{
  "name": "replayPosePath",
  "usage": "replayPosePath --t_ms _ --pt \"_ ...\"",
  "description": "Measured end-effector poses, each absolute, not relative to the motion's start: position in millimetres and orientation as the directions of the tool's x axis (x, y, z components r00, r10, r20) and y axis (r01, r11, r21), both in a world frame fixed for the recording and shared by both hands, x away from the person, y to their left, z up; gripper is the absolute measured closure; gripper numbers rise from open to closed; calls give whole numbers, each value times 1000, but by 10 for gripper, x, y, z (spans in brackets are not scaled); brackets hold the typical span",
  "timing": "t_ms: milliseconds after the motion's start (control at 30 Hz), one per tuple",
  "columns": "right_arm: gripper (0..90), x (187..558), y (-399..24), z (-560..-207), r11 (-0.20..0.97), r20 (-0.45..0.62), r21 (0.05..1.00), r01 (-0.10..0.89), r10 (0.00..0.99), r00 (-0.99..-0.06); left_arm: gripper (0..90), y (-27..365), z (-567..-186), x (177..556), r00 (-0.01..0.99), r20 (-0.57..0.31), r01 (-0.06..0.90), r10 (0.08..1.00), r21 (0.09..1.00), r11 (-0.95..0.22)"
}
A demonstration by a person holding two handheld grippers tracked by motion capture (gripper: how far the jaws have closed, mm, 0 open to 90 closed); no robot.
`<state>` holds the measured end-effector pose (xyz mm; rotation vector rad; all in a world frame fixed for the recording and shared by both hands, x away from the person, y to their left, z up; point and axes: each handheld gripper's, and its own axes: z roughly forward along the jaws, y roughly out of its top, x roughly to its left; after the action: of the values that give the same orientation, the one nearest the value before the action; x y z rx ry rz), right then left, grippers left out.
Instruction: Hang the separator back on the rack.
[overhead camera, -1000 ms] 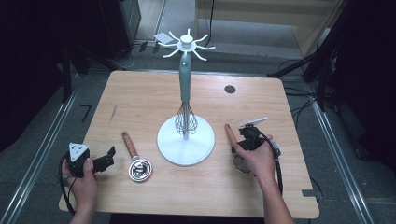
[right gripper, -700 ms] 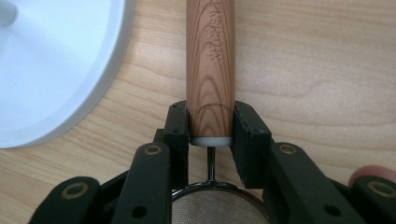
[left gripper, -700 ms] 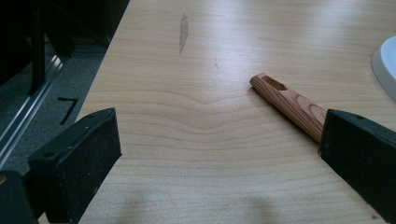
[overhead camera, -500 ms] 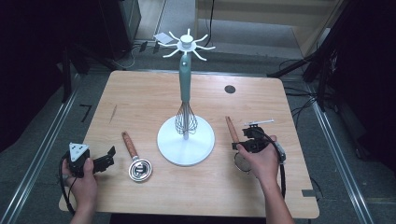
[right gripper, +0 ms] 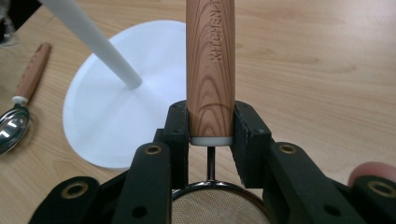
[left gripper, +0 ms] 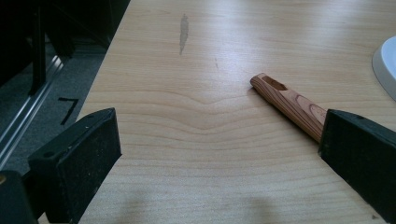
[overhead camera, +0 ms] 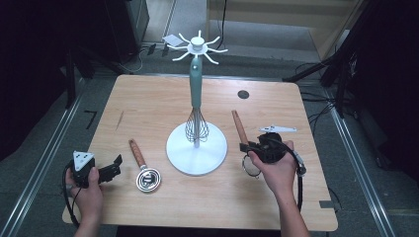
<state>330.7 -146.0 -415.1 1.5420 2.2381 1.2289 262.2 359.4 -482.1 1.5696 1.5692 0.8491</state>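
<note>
Light wooden table, grey floor

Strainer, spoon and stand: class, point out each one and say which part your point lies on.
strainer [right gripper: 211, 60], right gripper view, wooden handle above the jaws.
spoon [overhead camera: 148, 179], high view, metal bowl.
stand [overhead camera: 196, 160], high view, white round base.

1. The right tongs clamp the wooden handle of a mesh strainer.
2. Left of that handle, a white stand base lies on the worktop.
3. Farther left of the base rests a spoon.
</note>
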Motion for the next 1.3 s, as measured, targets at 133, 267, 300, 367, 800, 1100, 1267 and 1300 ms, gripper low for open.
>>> replayPosePath --t_ms 133,267,300,367,800,1100,1267,1300 --pt "712 3254 -1421 -4087 127 297 741 659 819 -491 0 3594 -4821 2622 29 -51 503 998 864 29" --pt "712 3204 -1378 -4032 121 288 774 621 806 -516 0 3595 -4821 2622 29 -51 504 998 863 30" --pt "712 3195 -1370 -4025 122 285 781 612 803 -524 0 3595 -4821 2622 29 -51 504 998 863 30" --pt "712 3172 -1353 -4004 113 288 800 589 790 -542 0 3595 -4821 2622 30 -51 503 998 864 29" --pt "712 3045 -1341 -3856 50 260 884 466 775 -576 0 3594 -4821 2622 30 -51 503 998 864 29" --pt "711 2939 -1291 -3725 37 214 926 376 770 -601 0 3594 -4821 2622 28 -52 503 998 864 31" --pt "711 2902 -1262 -3645 35 198 938 345 763 -616 0 3594 -4820 2622 29 -52 505 998 863 30" --pt "712 2894 -1259 -3630 34 195 940 340 763 -616 0 3594 -4821 2622 30 -52 504 998 863 30"
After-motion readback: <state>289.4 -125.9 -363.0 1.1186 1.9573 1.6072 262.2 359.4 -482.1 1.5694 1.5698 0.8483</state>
